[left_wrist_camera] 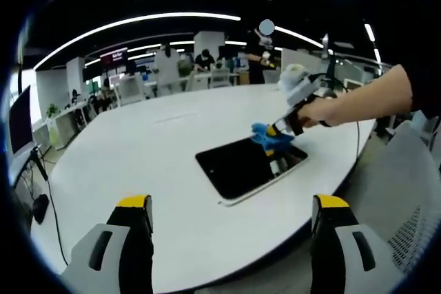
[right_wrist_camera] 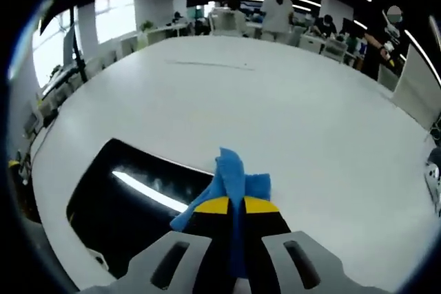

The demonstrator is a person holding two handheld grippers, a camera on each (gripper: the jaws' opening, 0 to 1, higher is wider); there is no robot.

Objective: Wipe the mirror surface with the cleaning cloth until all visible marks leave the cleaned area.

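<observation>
The mirror [left_wrist_camera: 249, 167] lay flat near the edge of the white table [left_wrist_camera: 138, 149], its dark glass reflecting a ceiling light. The right gripper [right_wrist_camera: 232, 206] had its 2 jaws pinched on the blue cloth [right_wrist_camera: 231, 173], which rested on the mirror's far edge. The left gripper [left_wrist_camera: 234, 204] hovered short of the table, jaws spread wide and empty. People and desks [left_wrist_camera: 207, 77] stood well behind; nothing blocked the glass.
</observation>
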